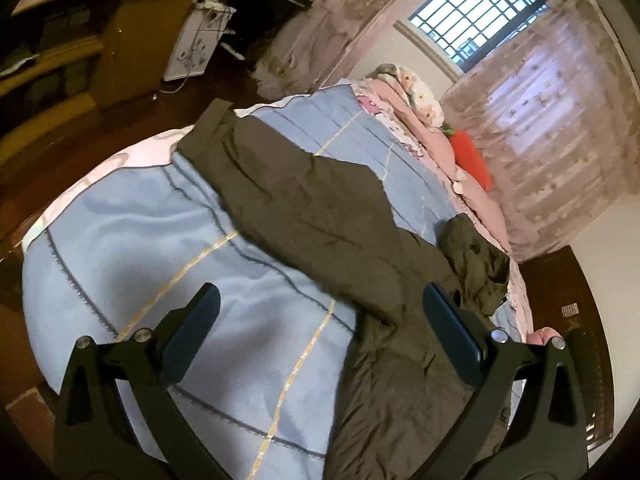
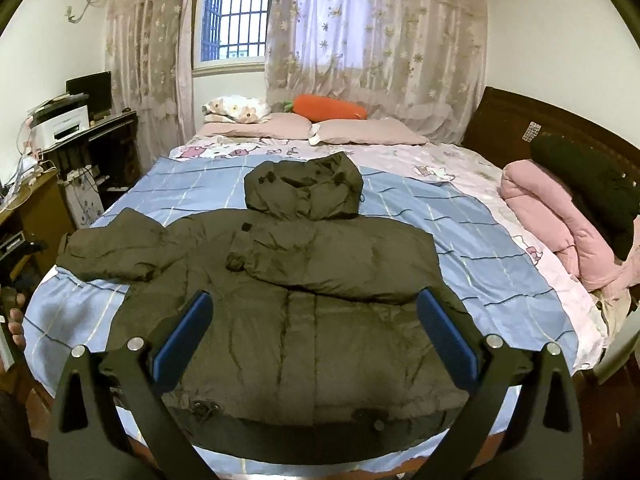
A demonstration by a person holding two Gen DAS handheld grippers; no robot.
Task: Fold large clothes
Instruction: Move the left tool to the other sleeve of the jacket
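At twelve o'clock we see a barred window (image 2: 233, 12) between floral lace curtains (image 2: 376, 40). Below it an orange carrot cushion (image 2: 330, 107) rests on pink pillows (image 2: 366, 131). At nine o'clock stands a white printer (image 2: 62, 126); at three o'clock lies a rolled pink quilt (image 2: 552, 224).

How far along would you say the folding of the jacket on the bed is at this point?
Started: one sleeve of the olive jacket lies folded across the chest. The other sleeve is spread sideways and the hood lies flat above. The left gripper and right gripper are open, holding nothing.
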